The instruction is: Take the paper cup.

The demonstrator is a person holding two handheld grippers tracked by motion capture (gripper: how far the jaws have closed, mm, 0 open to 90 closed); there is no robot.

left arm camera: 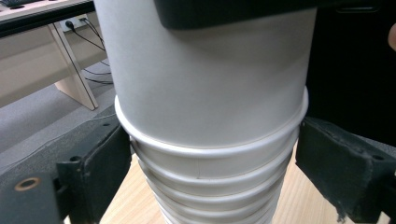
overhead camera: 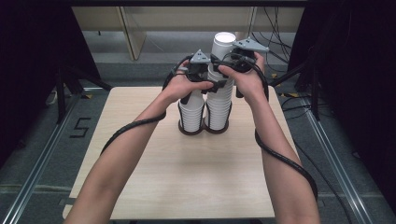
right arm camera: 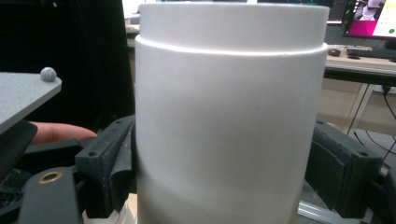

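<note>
Two stacks of white paper cups stand side by side on dark round bases at the far middle of the table. The taller stack (overhead camera: 219,109) is on the right and the shorter stack (overhead camera: 191,116) on the left. My left gripper (overhead camera: 211,86) is shut on the taller stack (left arm camera: 210,186), its jaws pressing the ribbed rims just under the top cup (left arm camera: 210,84). Higher up, my right gripper (overhead camera: 229,63) is shut on that top cup (right arm camera: 229,121), one jaw on each side. The top cup's white end (overhead camera: 224,38) shows above both hands.
The light wooden table (overhead camera: 187,177) has open surface in front of the stacks and to both sides. Black cables trail along both forearms. Beyond the table are a grey floor, floor rails and a beige desk (left arm camera: 42,56). A monitor (right arm camera: 373,18) glows far off.
</note>
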